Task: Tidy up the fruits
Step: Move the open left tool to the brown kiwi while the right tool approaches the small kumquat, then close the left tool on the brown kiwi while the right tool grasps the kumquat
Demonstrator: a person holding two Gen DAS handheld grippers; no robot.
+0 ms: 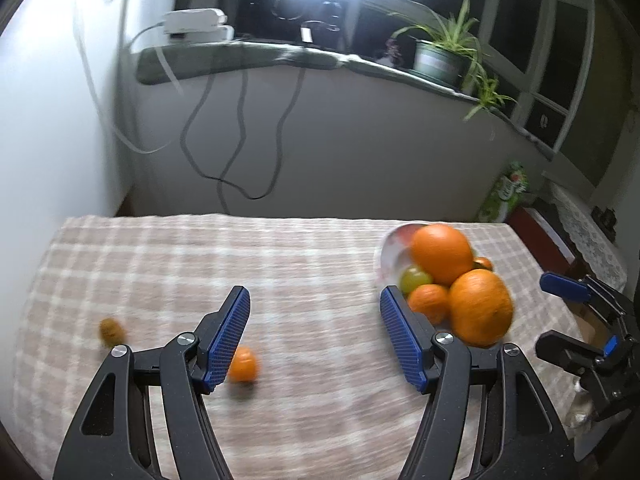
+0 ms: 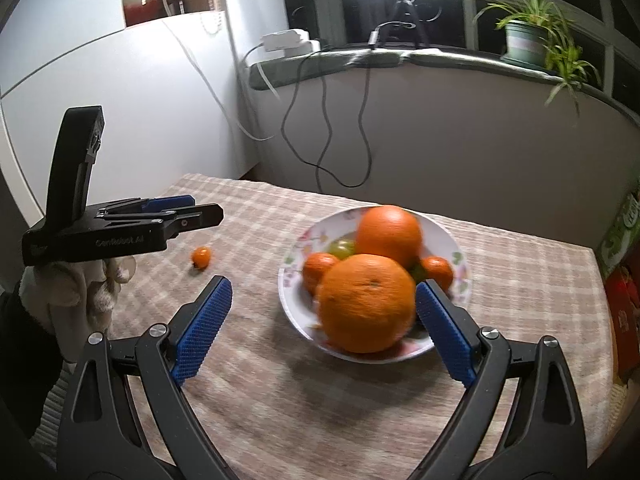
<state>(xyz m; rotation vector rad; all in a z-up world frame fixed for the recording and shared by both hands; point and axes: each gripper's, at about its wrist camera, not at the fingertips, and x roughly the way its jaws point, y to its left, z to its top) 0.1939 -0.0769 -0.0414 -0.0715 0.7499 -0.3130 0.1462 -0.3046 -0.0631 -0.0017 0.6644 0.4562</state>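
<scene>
A white flowered bowl [image 2: 456,240] on the checked tablecloth holds two big oranges [image 2: 366,304], small tangerines and a green fruit [image 2: 342,248]; it also shows in the left wrist view [image 1: 386,256]. A small tangerine [image 1: 243,365] lies loose on the cloth next to my left gripper's left finger, and shows in the right wrist view [image 2: 201,257]. A small brownish fruit [image 1: 111,331] lies further left. My left gripper [image 1: 314,302] is open and empty above the cloth. My right gripper [image 2: 324,294] is open, its fingers either side of the near orange, not touching it.
The table [image 1: 200,248] stands against a white wall with hanging cables. A green carton [image 1: 505,194] and red box [image 2: 624,320] stand off the table's right edge. A windowsill with a potted plant [image 2: 524,36] is behind.
</scene>
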